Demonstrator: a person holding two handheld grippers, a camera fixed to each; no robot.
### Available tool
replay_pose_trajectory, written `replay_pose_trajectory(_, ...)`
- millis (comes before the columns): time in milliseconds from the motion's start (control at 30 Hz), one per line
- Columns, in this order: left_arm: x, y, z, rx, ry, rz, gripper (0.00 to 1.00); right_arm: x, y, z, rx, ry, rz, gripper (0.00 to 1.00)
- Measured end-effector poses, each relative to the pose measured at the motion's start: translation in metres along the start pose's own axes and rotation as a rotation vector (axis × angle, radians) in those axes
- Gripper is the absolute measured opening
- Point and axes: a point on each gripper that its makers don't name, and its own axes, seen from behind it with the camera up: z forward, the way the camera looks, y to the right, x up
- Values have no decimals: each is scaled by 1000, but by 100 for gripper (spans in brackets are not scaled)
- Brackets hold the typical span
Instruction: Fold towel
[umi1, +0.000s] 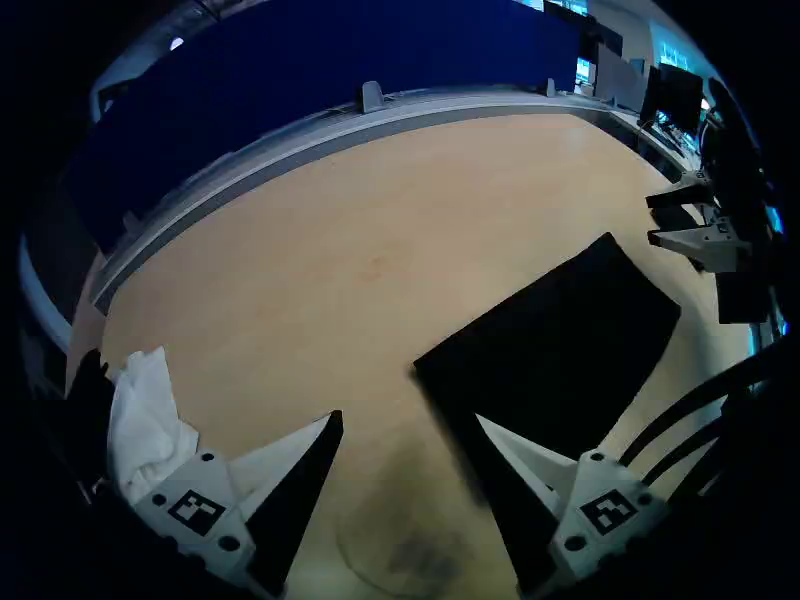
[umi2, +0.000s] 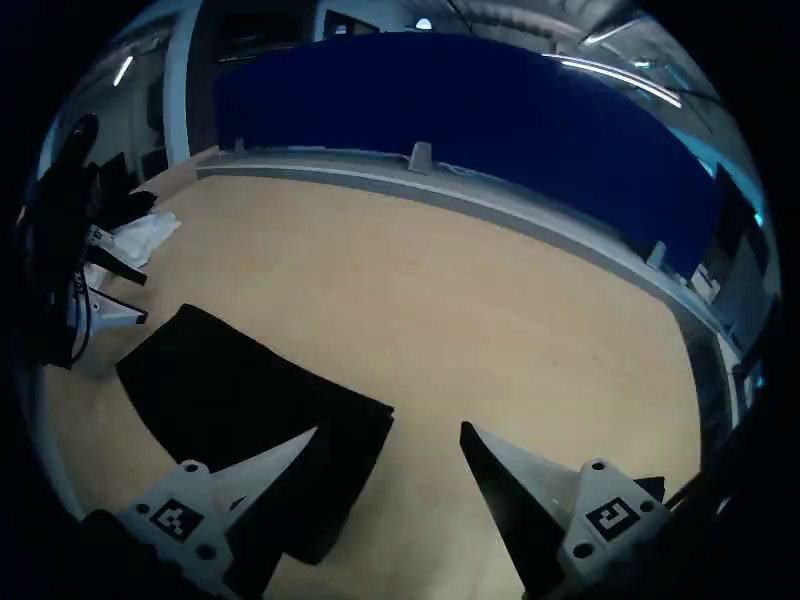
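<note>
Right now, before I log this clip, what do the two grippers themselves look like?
The left gripper and the right gripper look alike: two pointed, wedge-shaped white fingers with black inner faces. Each finger base carries a square black-and-white marker and small dark screw holes. Black cables curve past the left gripper's side.

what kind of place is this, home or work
Probably work, an open-plan office: a long wooden desk backed by a blue partition, with monitors on desks farther off.
</note>
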Motion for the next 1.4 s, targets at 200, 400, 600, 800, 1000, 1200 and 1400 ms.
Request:
replay_pose_trajectory(200,-8,0,-14,6,9,-18,88,-9,-6,-16,15,0,6,100)
replay_pose_trajectory(400,-27,3,-31,19,13,-49,88,-25,-11,-37,20,-8,2,100)
replay_pose_trajectory(600,-53,9,-46,27,2,-77,88,-43,-16,-55,28,-20,0,100)
replay_pose_trajectory(800,-67,11,-52,31,-6,-92,88,-51,-21,-60,44,-27,-2,100)
replay_pose_trajectory(1000,-74,12,-61,42,3,-118,88,-57,-33,-61,95,-28,-29,100)
replay_pose_trajectory(1200,-90,16,-77,59,5,-160,88,-71,-49,-61,192,-59,-107,98)
replay_pose_trajectory(1400,-117,18,-98,81,-5,-207,88,-83,-57,-60,253,-104,-218,95)
